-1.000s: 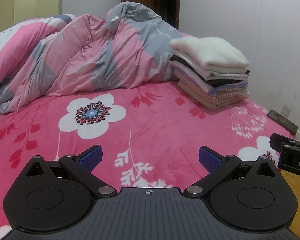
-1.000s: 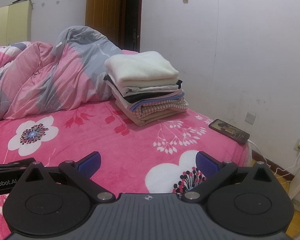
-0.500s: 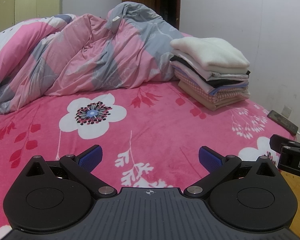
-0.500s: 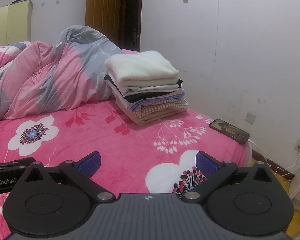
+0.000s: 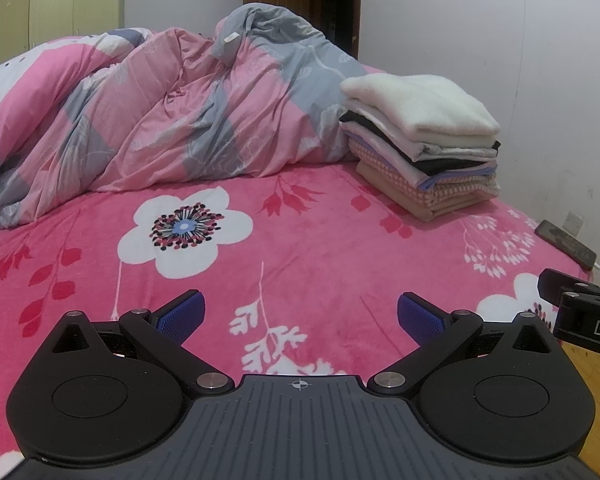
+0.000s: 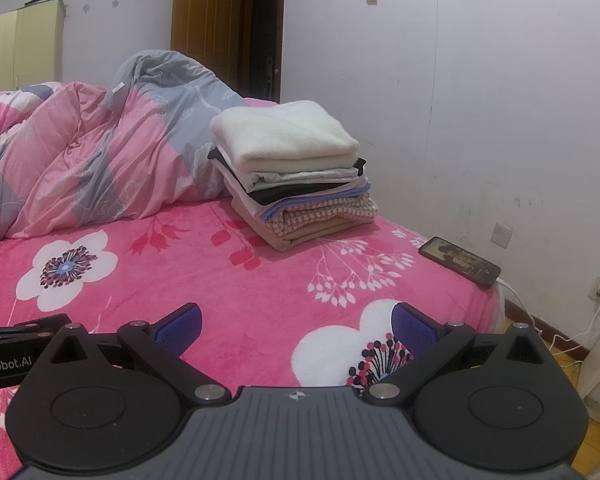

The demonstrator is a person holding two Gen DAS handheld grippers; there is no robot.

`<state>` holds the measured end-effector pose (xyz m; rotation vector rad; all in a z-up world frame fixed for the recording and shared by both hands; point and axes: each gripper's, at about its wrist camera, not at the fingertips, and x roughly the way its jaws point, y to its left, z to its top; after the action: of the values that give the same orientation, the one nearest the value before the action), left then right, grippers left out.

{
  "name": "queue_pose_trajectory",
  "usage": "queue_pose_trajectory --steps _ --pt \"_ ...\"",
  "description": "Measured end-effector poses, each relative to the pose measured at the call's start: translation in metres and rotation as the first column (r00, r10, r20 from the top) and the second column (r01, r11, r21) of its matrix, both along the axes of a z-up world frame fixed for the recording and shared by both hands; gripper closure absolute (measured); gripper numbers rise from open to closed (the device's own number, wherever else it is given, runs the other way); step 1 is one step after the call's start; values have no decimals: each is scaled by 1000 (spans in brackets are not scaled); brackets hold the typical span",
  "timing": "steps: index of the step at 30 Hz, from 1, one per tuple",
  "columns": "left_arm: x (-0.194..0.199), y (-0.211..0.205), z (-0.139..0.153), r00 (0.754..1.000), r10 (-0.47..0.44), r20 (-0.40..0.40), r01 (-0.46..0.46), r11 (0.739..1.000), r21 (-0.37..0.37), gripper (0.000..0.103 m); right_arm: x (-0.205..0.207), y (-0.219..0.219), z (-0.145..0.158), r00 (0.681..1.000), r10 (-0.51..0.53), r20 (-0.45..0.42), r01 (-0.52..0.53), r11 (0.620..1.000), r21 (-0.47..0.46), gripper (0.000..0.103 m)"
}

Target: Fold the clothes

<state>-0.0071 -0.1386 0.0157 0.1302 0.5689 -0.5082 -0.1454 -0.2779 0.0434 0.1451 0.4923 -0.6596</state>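
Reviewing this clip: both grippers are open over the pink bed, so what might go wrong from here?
1. The tall stack of folded clothes has uneven, overhanging layers; a nudge may topple it.
2. The dark smartphone lies at the edge of the pink floral bedspread, cable attached; a sweep by the right gripper might knock it off.

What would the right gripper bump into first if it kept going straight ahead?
Probably the pink flowered bedspread: the open right gripper points low across it. Further along that line sits the stack of folded clothes, though depth is hard to judge.

One stack of folded clothes sits at centre frame, one crumpled duvet at left. One phone lies at right.
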Motion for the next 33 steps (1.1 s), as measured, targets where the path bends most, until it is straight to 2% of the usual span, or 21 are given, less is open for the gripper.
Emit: queue_pose_trajectory --steps 33 --pt "0 3 -2 1000 1 -9 -1 1000 -4 0 1 2 -4 1000 2 -7 -2 1000 3 0"
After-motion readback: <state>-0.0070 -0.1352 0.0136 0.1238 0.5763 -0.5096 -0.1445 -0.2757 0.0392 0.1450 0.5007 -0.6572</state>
